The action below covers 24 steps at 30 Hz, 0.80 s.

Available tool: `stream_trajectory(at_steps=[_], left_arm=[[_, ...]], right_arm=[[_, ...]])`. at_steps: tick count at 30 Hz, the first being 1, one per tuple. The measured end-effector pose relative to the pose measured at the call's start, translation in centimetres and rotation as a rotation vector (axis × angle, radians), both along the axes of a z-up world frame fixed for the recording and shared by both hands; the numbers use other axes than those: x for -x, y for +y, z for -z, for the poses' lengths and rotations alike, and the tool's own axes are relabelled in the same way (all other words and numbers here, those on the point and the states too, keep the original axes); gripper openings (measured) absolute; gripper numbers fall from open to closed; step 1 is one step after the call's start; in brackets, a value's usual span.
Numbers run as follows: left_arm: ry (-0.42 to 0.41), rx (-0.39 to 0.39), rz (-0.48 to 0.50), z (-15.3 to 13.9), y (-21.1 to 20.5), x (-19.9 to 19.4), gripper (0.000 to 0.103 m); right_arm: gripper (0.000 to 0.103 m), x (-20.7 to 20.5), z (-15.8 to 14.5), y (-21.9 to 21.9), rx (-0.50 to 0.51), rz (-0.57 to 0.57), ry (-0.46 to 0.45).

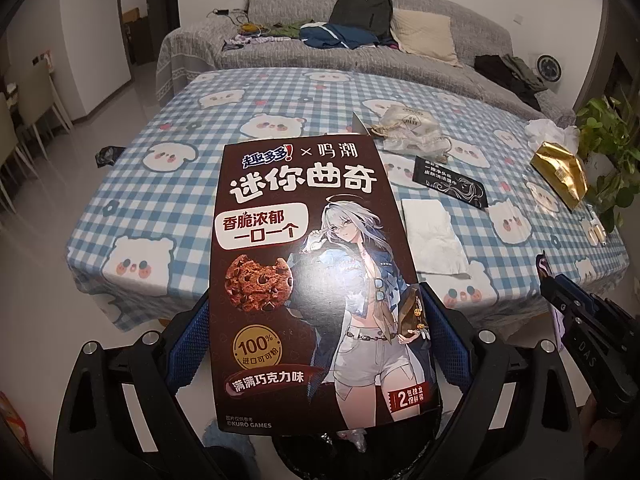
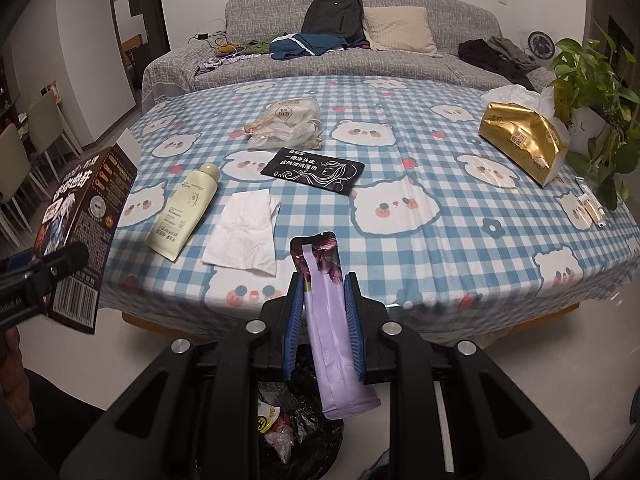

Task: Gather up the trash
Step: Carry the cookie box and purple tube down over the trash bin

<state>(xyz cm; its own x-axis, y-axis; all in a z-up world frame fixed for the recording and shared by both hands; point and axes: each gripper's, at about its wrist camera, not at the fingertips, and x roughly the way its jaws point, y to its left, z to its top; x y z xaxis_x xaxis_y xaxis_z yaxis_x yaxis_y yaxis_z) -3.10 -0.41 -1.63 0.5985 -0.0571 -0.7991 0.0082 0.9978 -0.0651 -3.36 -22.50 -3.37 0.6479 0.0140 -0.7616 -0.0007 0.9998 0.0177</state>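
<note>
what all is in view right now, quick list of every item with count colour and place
cookie box: 1, brown, held in left claw
sachet: 1, purple, held in right claw above bin
bin: 1, black liner, on floor below claws
bottle: 1, pale yellow, lying on table, left
tissue: 1, white, flat beside bottle
wipe packet: 1, black, table centre
plastic bag: 1, clear, behind wipe packet
tissue pack: 1, gold, table right
plant: 1, green, far right
backpack: 1, dark, on sofa
left claw: shut on box
right claw: shut on sachet
</note>
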Motion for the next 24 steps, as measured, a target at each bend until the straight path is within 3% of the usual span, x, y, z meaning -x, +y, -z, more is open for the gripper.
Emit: stream_trajectory(at_steps=[24], left_arm=[[0.015, 0.026, -0.005, 3.4, 0.7, 9.2, 0.092]], right_arm=[[0.021, 6.9, 1.1, 1.9, -0.018, -0.021, -0.013]])
